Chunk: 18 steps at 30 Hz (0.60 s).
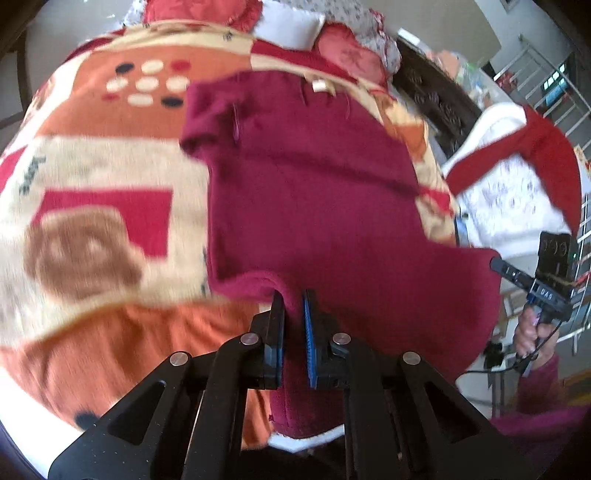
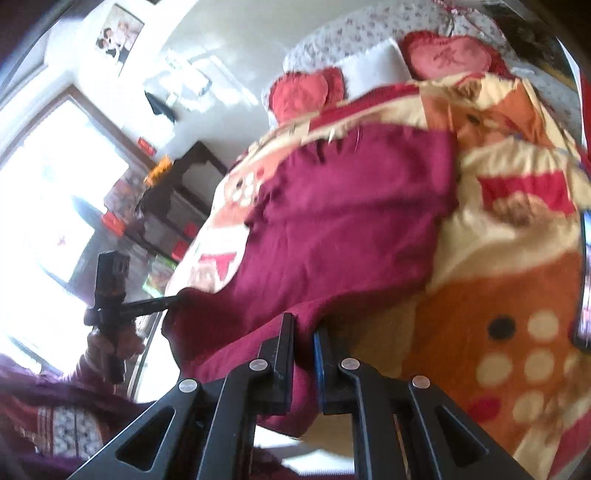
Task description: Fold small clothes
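The maroon garment (image 1: 314, 192) lies spread over a patterned blanket (image 1: 96, 177) on the bed. The left gripper (image 1: 294, 301) is clenched on its near edge, and the right gripper (image 2: 303, 326) pinches another part of that edge.

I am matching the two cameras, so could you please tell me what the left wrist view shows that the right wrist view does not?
Only the left wrist view shows the white and red garment. Only the right wrist view shows the bright window and wall picture. Both show the maroon garment on the patterned blanket, pinched by the left tongs and right tongs.
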Each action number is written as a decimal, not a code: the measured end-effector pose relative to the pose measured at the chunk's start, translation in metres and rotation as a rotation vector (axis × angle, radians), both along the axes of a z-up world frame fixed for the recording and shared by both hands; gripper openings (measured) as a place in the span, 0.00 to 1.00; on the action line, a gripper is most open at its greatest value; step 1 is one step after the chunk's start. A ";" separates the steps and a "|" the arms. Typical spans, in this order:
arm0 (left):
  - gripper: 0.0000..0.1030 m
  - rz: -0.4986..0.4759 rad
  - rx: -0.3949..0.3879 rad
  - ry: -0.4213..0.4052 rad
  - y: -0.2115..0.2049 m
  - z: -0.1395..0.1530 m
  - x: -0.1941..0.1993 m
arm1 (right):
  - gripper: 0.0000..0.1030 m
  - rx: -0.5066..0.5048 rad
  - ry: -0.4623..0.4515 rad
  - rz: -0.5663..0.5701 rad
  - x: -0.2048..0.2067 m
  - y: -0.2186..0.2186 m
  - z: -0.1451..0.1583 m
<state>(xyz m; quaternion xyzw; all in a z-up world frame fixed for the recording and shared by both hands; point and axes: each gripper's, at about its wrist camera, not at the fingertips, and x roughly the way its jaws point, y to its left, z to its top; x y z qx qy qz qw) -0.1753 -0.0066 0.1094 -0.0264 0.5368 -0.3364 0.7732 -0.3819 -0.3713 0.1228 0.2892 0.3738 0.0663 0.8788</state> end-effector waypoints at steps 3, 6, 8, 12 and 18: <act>0.07 0.043 -0.029 -0.051 -0.004 0.014 0.028 | 0.08 -0.019 -0.037 -0.029 0.026 -0.010 0.009; 0.07 0.085 -0.053 -0.094 -0.016 0.027 0.068 | 0.08 -0.024 -0.057 -0.080 0.058 -0.029 0.012; 0.07 0.110 -0.058 -0.114 -0.022 0.030 0.093 | 0.08 -0.021 -0.067 -0.122 0.082 -0.047 0.012; 0.07 0.161 -0.042 -0.142 -0.044 0.027 0.151 | 0.08 -0.014 -0.070 -0.186 0.129 -0.082 0.009; 0.08 0.223 -0.019 -0.112 -0.070 -0.007 0.220 | 0.08 -0.039 0.024 -0.314 0.203 -0.131 -0.028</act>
